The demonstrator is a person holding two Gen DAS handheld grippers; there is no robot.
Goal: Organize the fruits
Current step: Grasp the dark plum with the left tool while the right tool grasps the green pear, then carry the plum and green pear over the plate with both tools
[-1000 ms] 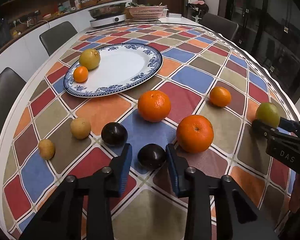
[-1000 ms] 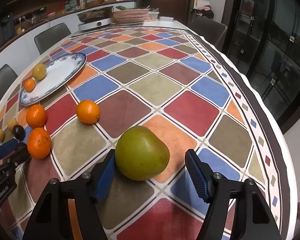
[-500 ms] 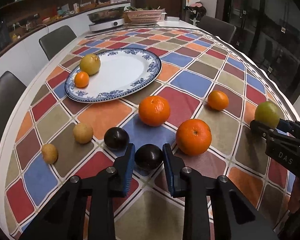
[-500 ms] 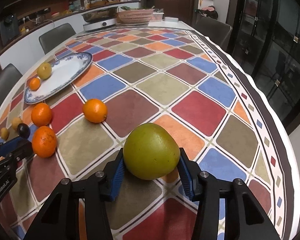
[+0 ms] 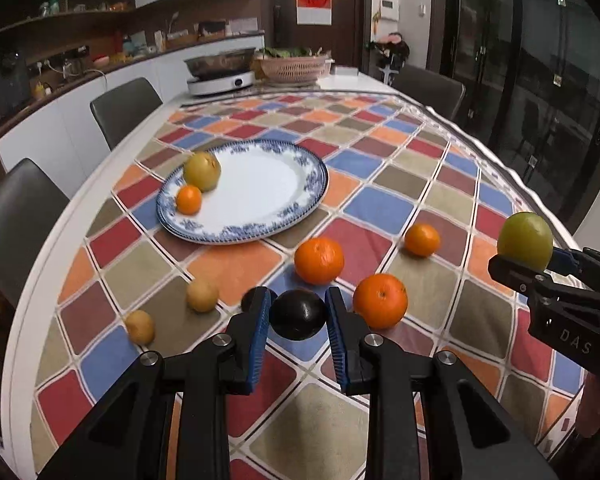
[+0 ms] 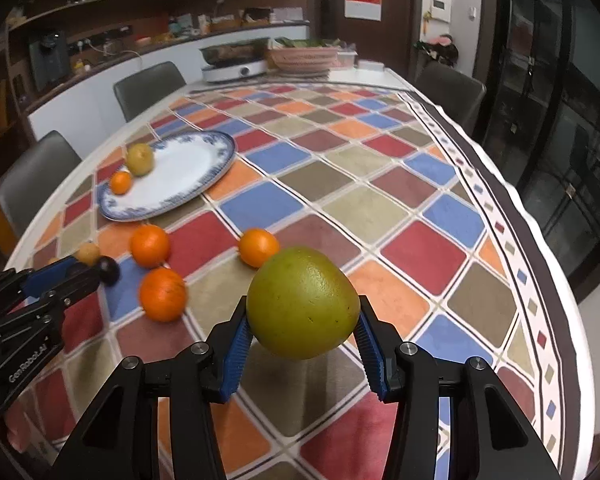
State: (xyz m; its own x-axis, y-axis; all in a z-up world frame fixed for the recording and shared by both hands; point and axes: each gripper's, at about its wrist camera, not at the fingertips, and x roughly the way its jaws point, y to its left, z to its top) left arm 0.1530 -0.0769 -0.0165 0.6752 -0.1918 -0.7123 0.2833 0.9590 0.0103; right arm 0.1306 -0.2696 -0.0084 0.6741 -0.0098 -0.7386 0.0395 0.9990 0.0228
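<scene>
My left gripper (image 5: 296, 300) is shut on a dark round plum (image 5: 298, 314) and holds it just above the table. My right gripper (image 6: 302, 308) is shut on a big green fruit (image 6: 302, 304), also off the cloth; the same fruit (image 5: 525, 241) shows at the right of the left wrist view. A blue-rimmed white plate (image 5: 260, 184) carries a yellow-green fruit (image 5: 202, 171) and a small orange (image 5: 188, 199). Three oranges (image 5: 319, 260) (image 5: 380, 301) (image 5: 421, 239) lie loose on the cloth. A second dark plum (image 5: 247, 300) peeks out behind my left finger.
Two small tan fruits (image 5: 202, 295) (image 5: 140, 326) lie left of my left gripper. A checkered cloth (image 6: 340, 200) covers the long table. A cooker with a pan (image 5: 220, 76) and a basket (image 5: 292, 68) stand at the far end. Grey chairs (image 5: 124, 108) line the left side.
The left jaws shut on the dark plum and the right jaws on the green fruit. Both grippers then rose, carrying their fruit off the cloth.
</scene>
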